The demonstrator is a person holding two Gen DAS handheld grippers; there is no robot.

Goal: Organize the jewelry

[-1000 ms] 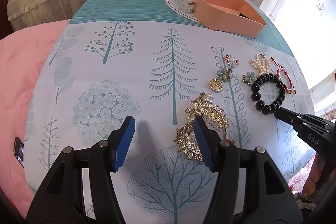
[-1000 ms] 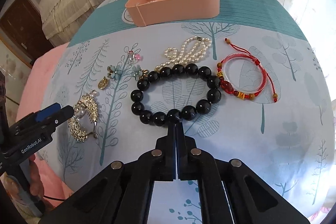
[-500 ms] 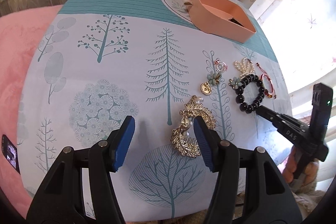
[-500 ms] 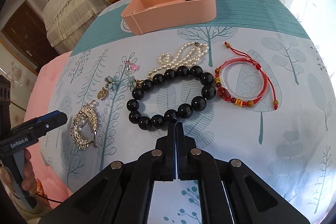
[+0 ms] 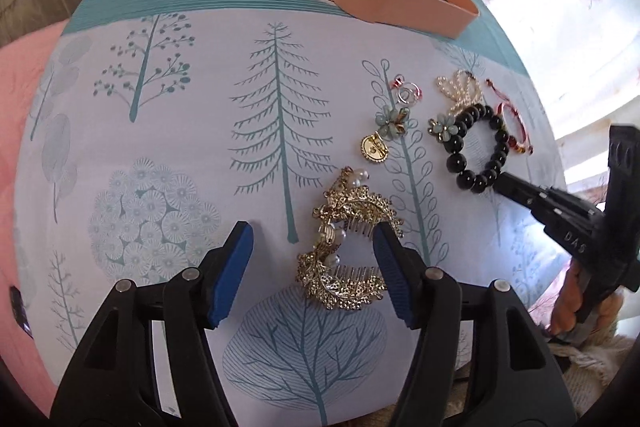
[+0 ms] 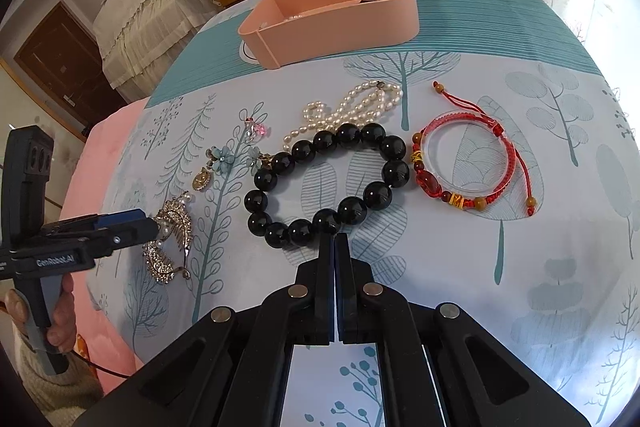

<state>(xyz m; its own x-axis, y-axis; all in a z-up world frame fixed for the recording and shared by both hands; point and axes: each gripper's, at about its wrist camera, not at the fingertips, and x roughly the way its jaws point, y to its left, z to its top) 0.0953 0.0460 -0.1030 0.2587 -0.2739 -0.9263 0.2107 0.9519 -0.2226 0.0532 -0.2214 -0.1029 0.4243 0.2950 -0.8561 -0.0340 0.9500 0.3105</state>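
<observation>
The left gripper was seen held low over the tree-printed cloth of the worktop, its blue-padded jaws spread wide apart. Between them lay the gold hair comb, set with pearls and rhinestones; the right pad stood just beside the comb's outer edge, though contact could not be told, while the left pad was well apart from it. Beyond the comb a small gold pendant was found, with a pale blue flower earring just above it and a pink-beaded ring charm farther back. A second flower earring was seen touching the black bead bracelet, and a white pearl strand lay folded against that bracelet's far side. The right gripper was seen with its jaws pressed together, the tips resting at the nearest bead of the black bracelet; no bead was shown between them. To the right of the black bracelet, a red cord bracelet with amber and gold beads was laid flat, touching or nearly touching it. At the back of the worktop the pink box stood open, a few pearls and a dark item being visible inside it.
</observation>
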